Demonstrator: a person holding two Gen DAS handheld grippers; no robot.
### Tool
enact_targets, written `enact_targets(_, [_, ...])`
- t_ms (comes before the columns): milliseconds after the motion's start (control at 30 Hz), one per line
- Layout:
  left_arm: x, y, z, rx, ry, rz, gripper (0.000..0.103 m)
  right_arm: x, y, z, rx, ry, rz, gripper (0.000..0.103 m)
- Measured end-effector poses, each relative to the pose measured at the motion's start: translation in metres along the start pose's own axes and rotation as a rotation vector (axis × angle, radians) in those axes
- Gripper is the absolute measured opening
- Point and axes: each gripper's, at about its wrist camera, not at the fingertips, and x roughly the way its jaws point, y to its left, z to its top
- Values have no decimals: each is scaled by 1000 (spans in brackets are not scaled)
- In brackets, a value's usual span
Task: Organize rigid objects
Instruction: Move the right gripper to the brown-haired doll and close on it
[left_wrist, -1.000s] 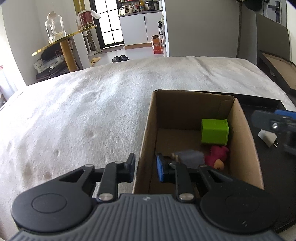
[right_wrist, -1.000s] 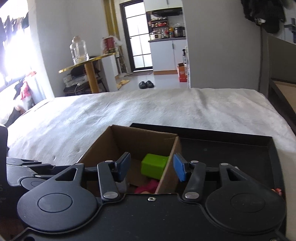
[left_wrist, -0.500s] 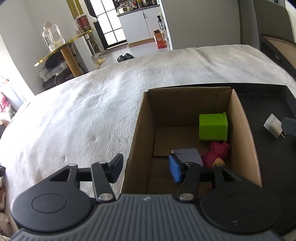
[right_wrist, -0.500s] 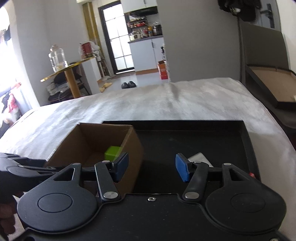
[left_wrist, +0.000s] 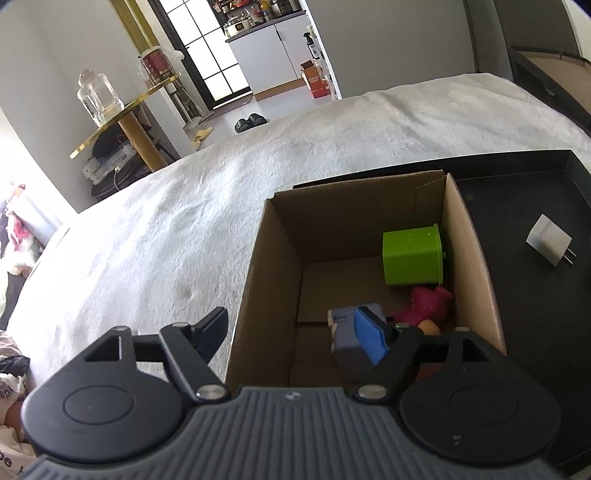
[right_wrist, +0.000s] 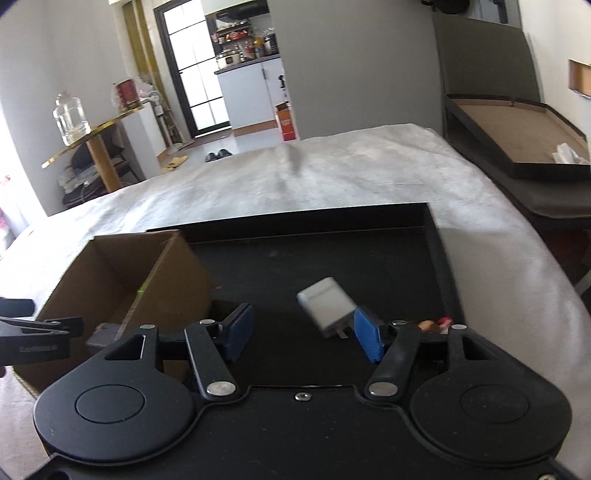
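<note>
An open cardboard box stands on a black tray on the bed. Inside it lie a green block, a pink toy and a grey-blue object. My left gripper is open and straddles the box's near left wall. A white plug adapter lies on the tray right of the box. In the right wrist view the adapter sits just ahead of my open right gripper, close to its right finger, and the box is at the left.
The white bedspread surrounds the tray. A small red-and-orange object lies on the tray by the right finger. A dark bench with a shallow box stands right of the bed. A gold side table with a glass jar is at the far left.
My right gripper swung right from over the box to the tray, in front of the white adapter. My left gripper opened wider and rose, still at the box's left wall.
</note>
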Motion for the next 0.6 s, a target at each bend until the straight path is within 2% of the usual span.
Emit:
enact_targets(100, [-1,-4,1,4,1,12,77,0,-13,1,9,3,-29,64])
enact_targets(367, [-2,-20,7,43,-6,-16,78,6,-38,-3,-2,28,-117,65])
enact_targets(600, [-1,-27,10,67,0,-13,79,23,-51,-11,-33,70,-140,64])
